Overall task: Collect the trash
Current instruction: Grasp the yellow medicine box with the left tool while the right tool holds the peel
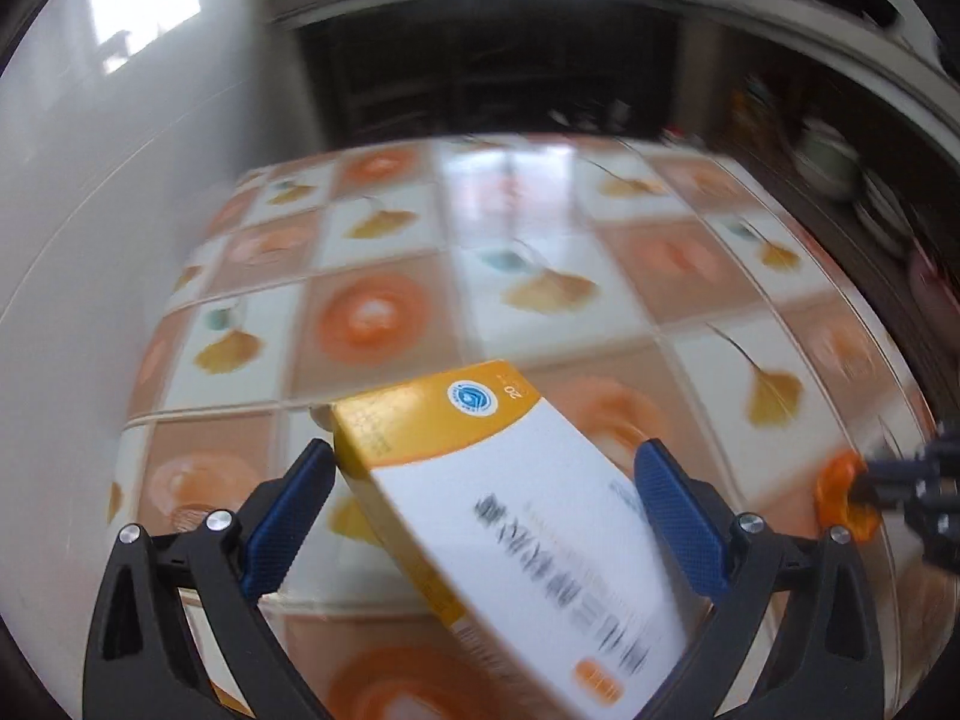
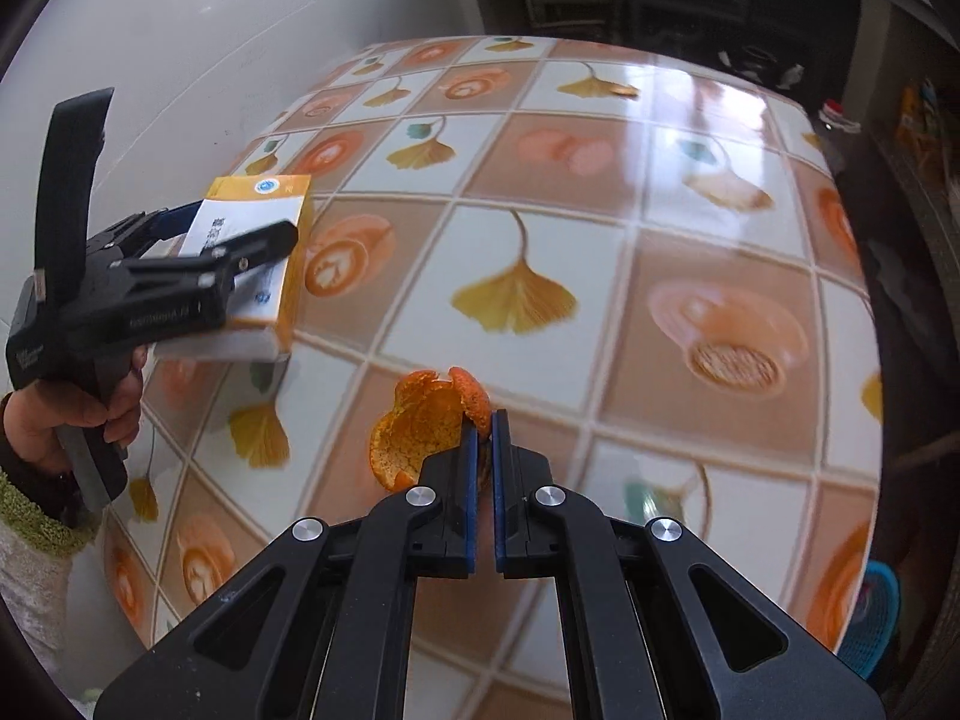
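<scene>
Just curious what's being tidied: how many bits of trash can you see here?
2: a yellow-and-white carton held in the left tool's jaws, and an orange peel pinched in the right tool's jaws. More may lie outside these views.

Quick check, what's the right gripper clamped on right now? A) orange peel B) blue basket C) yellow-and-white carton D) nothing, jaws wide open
A: in the right wrist view the right gripper has its jaws nearly together on the edge of the orange peel, while the yellow-and-white carton sits in the left gripper.

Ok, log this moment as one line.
left gripper: shut on box | right gripper: shut on peel | both above table
</scene>
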A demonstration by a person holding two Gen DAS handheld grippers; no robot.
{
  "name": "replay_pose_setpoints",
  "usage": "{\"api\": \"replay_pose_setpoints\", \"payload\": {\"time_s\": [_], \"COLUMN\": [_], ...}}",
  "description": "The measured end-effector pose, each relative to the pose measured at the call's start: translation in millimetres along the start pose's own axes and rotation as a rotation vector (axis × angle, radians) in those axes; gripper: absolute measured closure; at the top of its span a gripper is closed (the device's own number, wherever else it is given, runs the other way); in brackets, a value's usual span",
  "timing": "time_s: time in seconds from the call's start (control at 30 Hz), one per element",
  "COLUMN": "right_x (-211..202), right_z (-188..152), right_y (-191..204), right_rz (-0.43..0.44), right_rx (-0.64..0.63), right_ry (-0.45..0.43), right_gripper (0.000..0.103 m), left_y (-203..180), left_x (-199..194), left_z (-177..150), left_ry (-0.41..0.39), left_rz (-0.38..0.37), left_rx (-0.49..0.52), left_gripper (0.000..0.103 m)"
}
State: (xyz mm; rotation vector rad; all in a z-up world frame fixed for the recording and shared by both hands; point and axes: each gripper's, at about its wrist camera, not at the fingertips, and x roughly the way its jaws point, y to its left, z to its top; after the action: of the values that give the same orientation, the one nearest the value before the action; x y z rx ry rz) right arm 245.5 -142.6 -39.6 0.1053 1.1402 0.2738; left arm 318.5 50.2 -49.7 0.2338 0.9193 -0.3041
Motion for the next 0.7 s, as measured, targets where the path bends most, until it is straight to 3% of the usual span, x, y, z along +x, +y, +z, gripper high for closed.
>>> {"api": "replay_pose_setpoints", "payload": {"time_s": [0.1, 0.33, 0.57, 0.7], "right_x": [-14.6, -49.0, -66.3, -68.4], "right_z": [-24.5, -85.5, -124.9, -131.1], "right_y": [-11.3, -20.2, -18.1, -19.6], "right_rz": [0.003, -0.024, 0.004, 0.020], "right_rx": [0.045, 0.129, 0.205, 0.235], "right_ry": [-0.005, -0.015, -0.032, -0.042], "right_gripper": [0.100, 0.100, 0.100, 0.100], "left_y": [-22.4, -43.8, -64.7, -60.5], "left_x": [-4.3, -26.1, -66.7, -78.4], "left_z": [-15.5, -59.6, -113.3, -126.1], "left_ry": [0.016, 0.102, 0.154, 0.170], "left_rz": [-0.075, -0.255, -0.308, -0.326], "left_rx": [0.041, 0.030, 0.081, 0.031], "left_gripper": [0.005, 0.005, 0.005, 0.005]}}
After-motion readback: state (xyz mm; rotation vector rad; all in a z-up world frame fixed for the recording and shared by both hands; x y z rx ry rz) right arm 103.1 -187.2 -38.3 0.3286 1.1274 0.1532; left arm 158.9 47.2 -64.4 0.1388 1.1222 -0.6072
